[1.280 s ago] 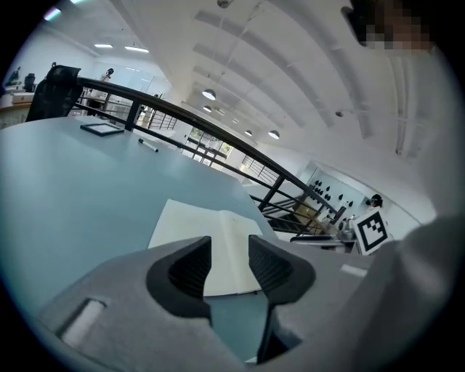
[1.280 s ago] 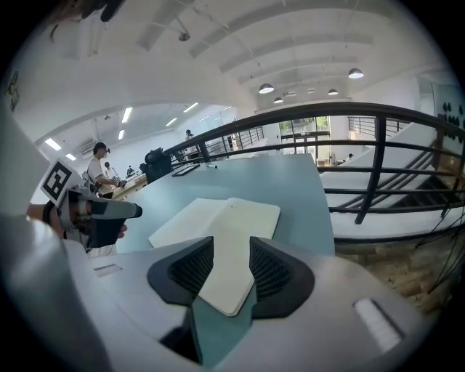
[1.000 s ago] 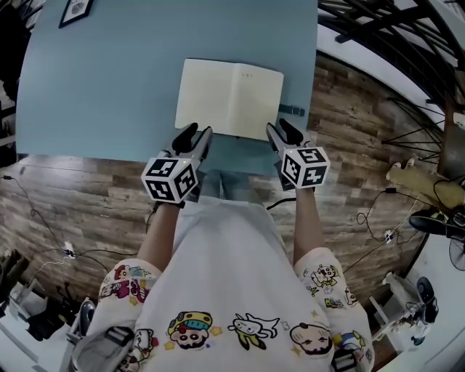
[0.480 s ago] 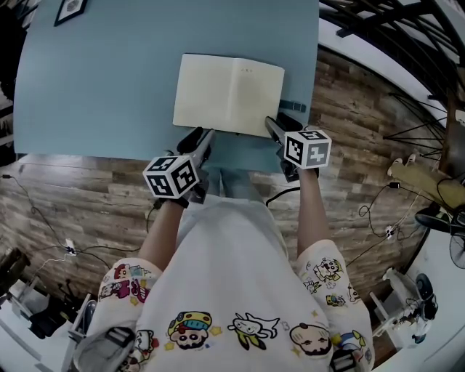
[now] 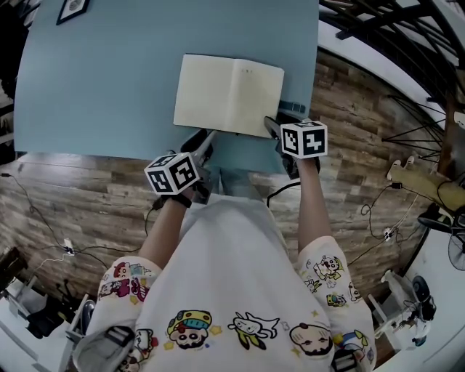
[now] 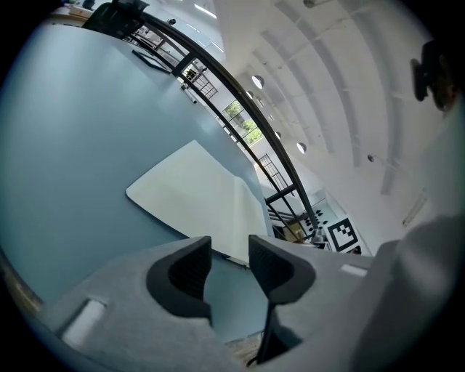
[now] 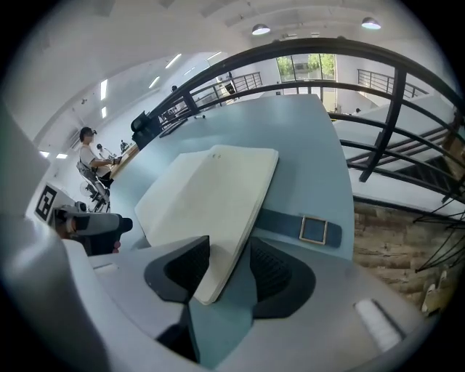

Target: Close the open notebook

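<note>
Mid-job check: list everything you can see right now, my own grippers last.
table: one, light blue, under everything
notebook: one, cream pages, open flat near the table's near edge
strap: one, blue with a square buckle, at the notebook's right edge
frame: one, black, table's far left corner
floor: brown wood pattern, around the table
railing: black, beyond the table
left gripper: grey, jaws apart, empty
right gripper: grey, jaws opening, notebook corner between them

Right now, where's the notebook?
Head view: notebook lies open on the blue table, at its near edge; near right corner inside the right claw, jaws opening.
</note>
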Demonstrator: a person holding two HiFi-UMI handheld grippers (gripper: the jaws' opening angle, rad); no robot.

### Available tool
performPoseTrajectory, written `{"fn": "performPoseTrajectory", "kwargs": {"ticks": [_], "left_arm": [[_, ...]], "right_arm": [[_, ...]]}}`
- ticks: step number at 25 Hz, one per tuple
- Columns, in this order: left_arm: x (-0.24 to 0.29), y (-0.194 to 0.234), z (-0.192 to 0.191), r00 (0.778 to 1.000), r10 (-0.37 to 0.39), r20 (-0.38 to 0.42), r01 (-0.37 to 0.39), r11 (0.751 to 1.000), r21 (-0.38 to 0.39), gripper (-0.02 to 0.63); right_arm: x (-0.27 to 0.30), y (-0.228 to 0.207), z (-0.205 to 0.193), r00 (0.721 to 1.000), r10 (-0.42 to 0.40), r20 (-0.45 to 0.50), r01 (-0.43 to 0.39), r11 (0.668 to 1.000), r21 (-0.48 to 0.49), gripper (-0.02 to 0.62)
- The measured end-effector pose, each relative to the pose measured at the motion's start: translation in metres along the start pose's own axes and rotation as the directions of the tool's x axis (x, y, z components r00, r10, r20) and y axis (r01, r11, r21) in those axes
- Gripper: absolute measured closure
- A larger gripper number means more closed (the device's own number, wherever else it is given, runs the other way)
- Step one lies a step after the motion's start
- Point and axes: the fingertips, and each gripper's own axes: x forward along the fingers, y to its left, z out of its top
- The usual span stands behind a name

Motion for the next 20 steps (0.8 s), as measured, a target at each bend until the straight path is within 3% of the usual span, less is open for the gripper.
{"fn": "performPoseTrajectory", "kwargs": {"ticks": [7,9,13,16,20], "left_arm": [[0.001,0.003,-0.007,0.999,-0.033,0.017,0.035,0.983,-0.178,0.424],[0.002,0.001,-0.008,0.997,-0.066,0.041,0.075,0.958,-0.275,0.401],[0.008,0.000,-0.006,0.986,-0.128,0.104,0.162,0.883,-0.441,0.342],[0.012,0.000,-0.001,0.978,-0.135,0.161,0.198,0.848,-0.492,0.311],[0.014,-0.001,0.007,0.965,-0.121,0.232,0.226,0.834,-0.504,0.308]], "right_arm": [[0.001,0.000,-0.002,0.998,0.027,-0.062,-0.026,1.000,0.016,0.408],[0.001,0.000,-0.002,0.998,0.025,-0.061,-0.024,1.000,0.015,0.408],[0.002,0.002,-0.002,0.997,0.028,-0.068,-0.027,0.999,0.022,0.408],[0.003,0.003,-0.002,0.996,0.034,-0.078,-0.032,0.999,0.025,0.408],[0.002,0.003,-0.002,0.996,0.034,-0.078,-0.031,0.999,0.029,0.410]]}}
